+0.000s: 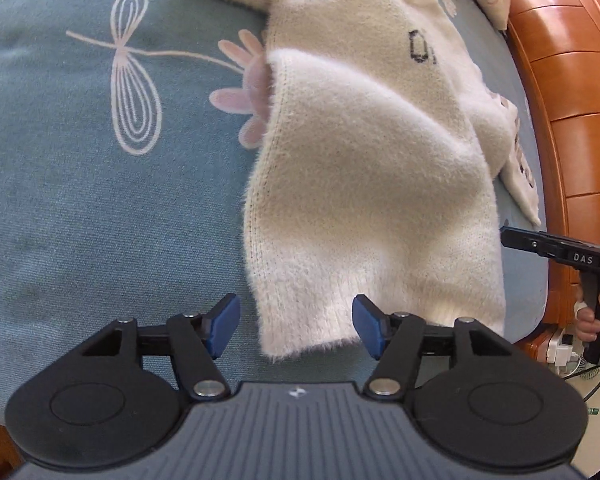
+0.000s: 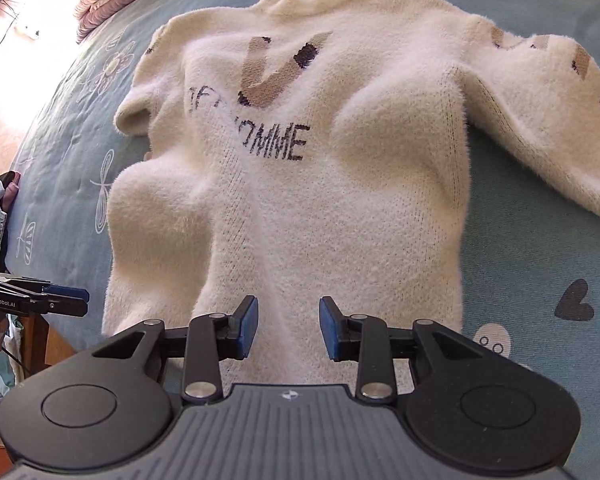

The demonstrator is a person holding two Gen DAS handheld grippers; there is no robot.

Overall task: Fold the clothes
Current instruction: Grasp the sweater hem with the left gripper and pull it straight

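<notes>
Both jaws gape empty over the sweater (image 2: 300, 200); only the right view shows its lettering whole.

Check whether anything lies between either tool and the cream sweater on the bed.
Nothing visible does. The fluffy cream knit sweater lies spread on the blue-green patterned bedspread. The left tool sits open over one folded-in sleeve's cuff, the right tool open over the hem; both paths look clear.

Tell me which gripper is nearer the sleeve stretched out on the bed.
Right. The right gripper hovers over the sweater's hem, on the side of the stretched sleeve; the left gripper is off the sweater's opposite edge.
</notes>
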